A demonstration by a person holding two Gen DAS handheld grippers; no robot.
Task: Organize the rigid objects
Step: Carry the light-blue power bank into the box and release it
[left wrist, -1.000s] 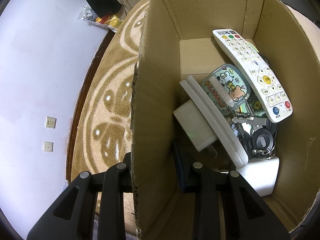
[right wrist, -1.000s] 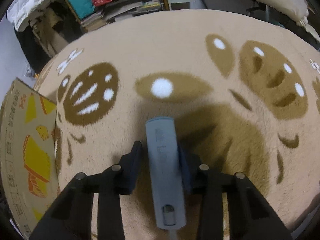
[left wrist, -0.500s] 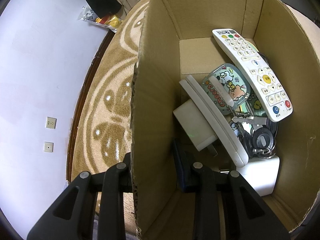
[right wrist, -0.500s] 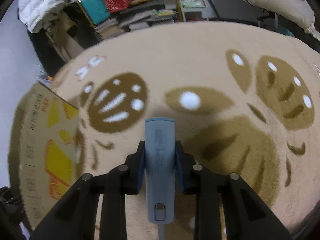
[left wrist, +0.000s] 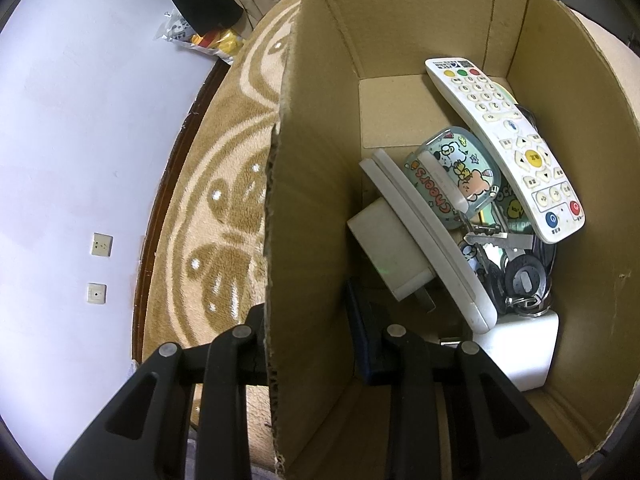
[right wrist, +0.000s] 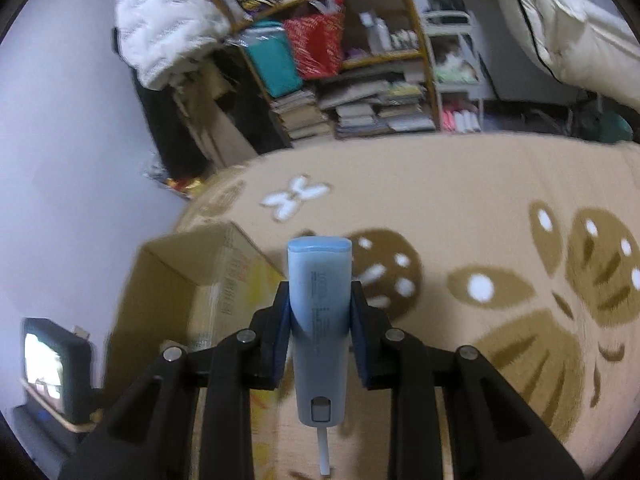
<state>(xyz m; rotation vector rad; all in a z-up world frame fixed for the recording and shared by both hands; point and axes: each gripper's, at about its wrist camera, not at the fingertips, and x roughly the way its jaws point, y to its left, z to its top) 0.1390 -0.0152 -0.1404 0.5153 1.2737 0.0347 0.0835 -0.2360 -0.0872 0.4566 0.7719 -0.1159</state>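
L gripper (left wrist: pixel 308 332) was clamped on the near wall of the cardboard box (left wrist: pixel 400 20), one finger outside, one inside. In the box lay a white remote (left wrist: pixel 508 148), cartoon phone case (left wrist: pixel 456 176), white charger brick (left wrist: pixel 388 252), keys w/ black fob (left wrist: pixel 520 280). R gripper (right wrist: pixel 320 320), jaws having just closed in, held a blue-grey power bank (right wrist: pixel 320 320) lengthwise, up off the beige patterned rug (right wrist: pixel 460 184), box to its left. Background blurred.

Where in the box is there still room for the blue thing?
Bare floor shows at the back of the box, between its back wall and the phone case, left of the remote. Nearer, by the keys and charger, it is crowded.
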